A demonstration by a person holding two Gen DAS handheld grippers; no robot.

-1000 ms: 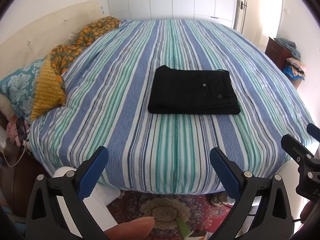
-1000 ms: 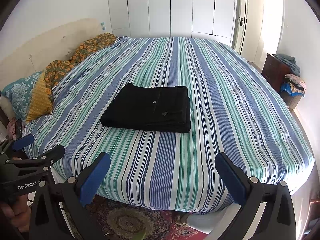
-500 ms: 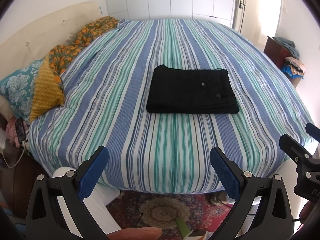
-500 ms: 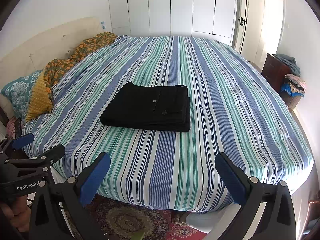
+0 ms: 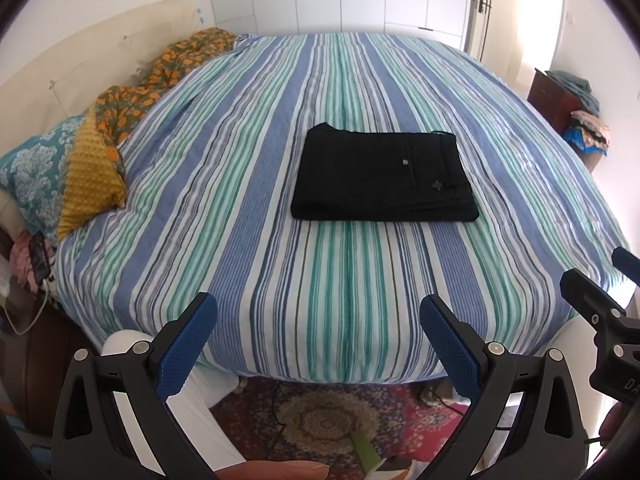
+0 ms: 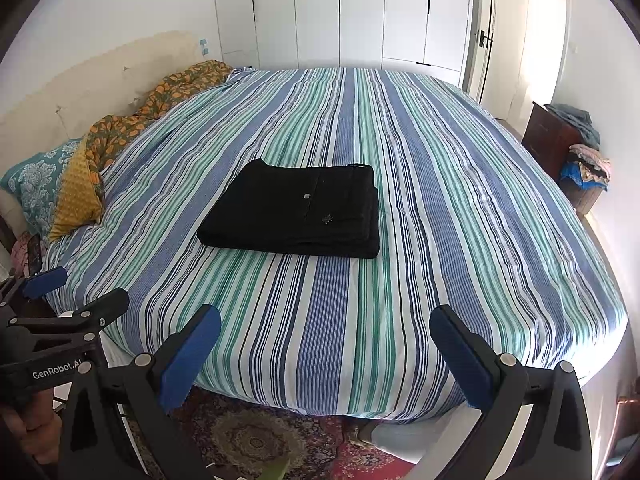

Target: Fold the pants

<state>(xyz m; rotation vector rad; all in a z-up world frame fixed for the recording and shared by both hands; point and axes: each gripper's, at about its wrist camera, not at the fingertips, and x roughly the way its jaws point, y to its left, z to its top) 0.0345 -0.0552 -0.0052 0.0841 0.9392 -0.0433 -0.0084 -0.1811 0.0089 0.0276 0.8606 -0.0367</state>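
Note:
The black pants [image 5: 382,176] lie folded into a flat rectangle in the middle of the striped bed [image 5: 240,184]; they also show in the right wrist view [image 6: 294,212]. My left gripper [image 5: 318,312] is open and empty, held off the near edge of the bed, well short of the pants. My right gripper [image 6: 325,326] is open and empty too, also back from the bed's near edge. Each gripper shows at the side of the other's view, the right one [image 5: 600,304] and the left one [image 6: 60,300].
Pillows [image 5: 84,172] and an orange patterned cloth [image 5: 160,76] lie along the headboard at left. A dark cabinet with piled clothes [image 5: 568,112] stands at right. White wardrobes [image 6: 340,12] line the back wall. A patterned rug [image 5: 320,420] covers the floor below.
Both grippers have drawn slightly back and up from the bed. The pants have not moved.

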